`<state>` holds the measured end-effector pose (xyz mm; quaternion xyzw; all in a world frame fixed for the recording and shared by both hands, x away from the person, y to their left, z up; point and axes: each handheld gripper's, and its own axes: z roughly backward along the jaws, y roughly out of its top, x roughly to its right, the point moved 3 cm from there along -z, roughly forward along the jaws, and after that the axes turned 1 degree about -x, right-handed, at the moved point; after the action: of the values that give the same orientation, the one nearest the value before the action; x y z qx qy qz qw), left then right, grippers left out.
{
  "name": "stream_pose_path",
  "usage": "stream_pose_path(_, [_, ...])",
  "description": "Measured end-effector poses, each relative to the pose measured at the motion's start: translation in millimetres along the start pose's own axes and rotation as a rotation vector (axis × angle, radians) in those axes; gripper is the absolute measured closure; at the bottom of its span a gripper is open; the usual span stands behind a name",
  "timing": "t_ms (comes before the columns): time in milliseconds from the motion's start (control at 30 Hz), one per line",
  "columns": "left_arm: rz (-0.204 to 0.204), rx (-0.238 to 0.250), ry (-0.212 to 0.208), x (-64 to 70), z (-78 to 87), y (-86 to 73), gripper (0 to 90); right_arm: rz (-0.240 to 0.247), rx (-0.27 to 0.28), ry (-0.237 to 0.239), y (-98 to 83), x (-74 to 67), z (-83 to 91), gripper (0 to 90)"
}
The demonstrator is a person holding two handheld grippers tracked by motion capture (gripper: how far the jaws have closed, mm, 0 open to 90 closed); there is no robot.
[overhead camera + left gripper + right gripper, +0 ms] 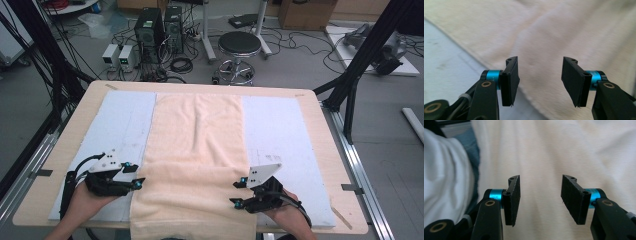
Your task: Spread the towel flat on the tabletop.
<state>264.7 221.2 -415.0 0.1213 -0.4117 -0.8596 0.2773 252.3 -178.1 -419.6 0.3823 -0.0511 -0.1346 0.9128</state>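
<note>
Laboratory floor with cables, two computer towers and one round stool fills the upper part of the high view; below it stands one wooden surface covered by a pale blue mat.

Left claw: jaws stand apart, nothing between the pads, in the lower left of the high view at the towel's left edge. In the left gripper view the claw hovers over that edge, where cloth meets mat.

Right claw: jaws likewise apart and empty, in the lower middle of the frame at the towel's right edge. The right gripper view shows the claw above plain cloth.

One cream towel lies flat along the middle of the mat, its near end hanging over the surface's front edge.

Handling, as a judgement: the towel is light, limp and not fragile; it will sag and crease when lifted. Its pile should give good friction. Take hold at the side edges near the front corners, pinching the full thickness of the cloth.

Count: two claws, one towel, one mat.
</note>
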Motion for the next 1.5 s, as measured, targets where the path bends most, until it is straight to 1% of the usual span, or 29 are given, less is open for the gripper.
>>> stream_pose_path(100, [-0.033,-0.012,-0.074,15.1,-4.0,-5.2,47.7,0.001,-0.012,0.052,-2.6,-7.9,-5.3,49.2])
stream_pose_path(167, [-0.05,-0.035,-0.13,23.4,-10.7,-8.5,47.8,0.013,-0.052,0.069,-5.1,-10.4,-13.2,51.0])
stream_pose_path(233, [-0.068,-0.075,-0.209,30.3,-19.0,-12.2,47.9,0.03,-0.109,0.076,-7.3,-12.2,-22.7,58.7])
stream_pose_path(300, [-0.117,-0.12,-0.228,34.5,-26.1,-16.5,53.1,0.035,-0.149,0.101,-8.0,-13.4,-30.3,69.0])
stream_pose_path(400, [-0.131,-0.174,-0.249,36.3,-32.3,-21.1,70.3,0.027,-0.152,0.129,-8.4,-14.6,-34.9,79.0])
stream_pose_path(433, [-0.134,-0.174,-0.245,36.9,-31.9,-21.8,76.1,0.03,-0.147,0.143,-8.9,-15.2,-34.3,81.7])
stream_pose_path(500, [-0.136,-0.177,-0.253,38.2,-28.9,-22.1,82.7,0.034,-0.143,0.166,-9.7,-18.5,-33.4,85.5])
stream_pose_path(533, [-0.148,-0.181,-0.263,39.9,-26.5,-22.8,83.5,0.036,-0.146,0.199,-9.9,-21.3,-33.6,86.1])
stream_pose_path(567, [-0.168,-0.189,-0.279,42.2,-23.2,-23.7,84.0,0.048,-0.154,0.216,-10.1,-25.0,-33.6,86.4])
stream_pose_path(633, [-0.174,-0.185,-0.323,50.4,-14.2,-26.7,84.2,0.066,-0.159,0.273,-8.4,-34.7,-31.4,86.6])
stream_pose_path(667, [-0.192,-0.188,-0.349,54.5,-7.6,-27.9,84.3,0.084,-0.153,0.294,-6.6,-40.1,-28.7,86.5])
stream_pose_path(700, [-0.189,-0.171,-0.364,59.3,-1.3,-28.2,84.2,0.092,-0.146,0.309,-5.0,-45.8,-25.1,86.1])
stream_pose_path(733, [-0.187,-0.157,-0.383,62.5,5.1,-28.0,83.6,0.106,-0.141,0.326,-3.6,-50.3,-20.9,84.6])
stream_pose_path(767, [-0.181,-0.134,-0.4,65.2,10.1,-27.6,80.4,0.112,-0.13,0.329,-2.7,-53.5,-16.3,74.8])
stream_pose_path(800, [-0.186,-0.114,-0.391,65.5,14.0,-26.7,74.0,0.099,-0.097,0.294,-1.4,-53.4,-12.2,66.4])
stream_pose_path(867, [-0.151,-0.072,-0.352,61.2,15.4,-22.6,60.8,0.073,-0.047,0.257,-0.2,-46.4,-4.7,63.6])
stream_pose_path(933, [-0.128,-0.035,-0.305,50.6,9.8,-16.5,59.1,0.047,-0.028,0.171,0.9,-34.6,-2.3,61.5])
stream_pose_path(1000, [-0.115,-0.035,-0.258,40.8,1.7,-11.9,59.0,0.05,-0.009,0.073,2.9,-21.6,-2.3,58.3])
stream_pose_path(1033, [-0.115,-0.032,-0.236,35.6,-3.5,-9.8,58.3,0.056,-0.015,0.008,3.4,-13.9,-3.2,58.3])
stream_pose_path(1067, [-0.114,-0.04,-0.209,29.6,-8.3,-8.1,57.9,0.045,-0.024,-0.015,3.1,-6.4,-4.2,57.6])
stream_pose_path(1100, [-0.096,-0.046,-0.196,24.3,-13.5,-6.8,57.9,0.032,-0.032,-0.045,2.5,1.2,-5.6,57.1])
stream_pose_path(1133, [-0.086,-0.056,-0.202,20.4,-18.2,-6.1,58.0,0.02,-0.046,-0.059,1.4,7.7,-7.5,57.7])
stream_pose_path(1167, [-0.092,-0.076,-0.204,16.9,-23.1,-6.6,58.4,0.008,-0.056,-0.038,-0.1,12.3,-10.3,58.2])
stream_pose_path(1200, [-0.083,-0.09,-0.208,15.2,-28.3,-8.1,59.2,0.008,-0.069,-0.028,-1.6,14.8,-14.3,58.2])
stream_pose_path(1233, [-0.083,-0.122,-0.222,13.5,-33.6,-10.9,59.4,0.016,-0.089,-0.017,-3.1,14.4,-18.9,58.8])
stream_pose_path(1300, [-0.094,-0.152,-0.23,13.8,-39.2,-15.9,61.7,0.047,-0.131,0.006,-6.0,10.8,-28.1,61.6])
stream_pose_path(1367, [-0.097,-0.137,-0.21,15.0,-39.8,-18.4,66.7,0.056,-0.155,0.014,-9.9,5.9,-35.9,67.8])
stream_pose_path(1433, [-0.097,-0.15,-0.212,14.4,-37.9,-18.9,78.5,0.028,-0.126,0.037,-12.0,5.0,-35.1,80.7])
stream_pose_path(1500, [-0.11,-0.155,-0.215,17.4,-35.5,-19.7,85.1,0.03,-0.118,0.045,-12.7,3.1,-34.5,85.4])
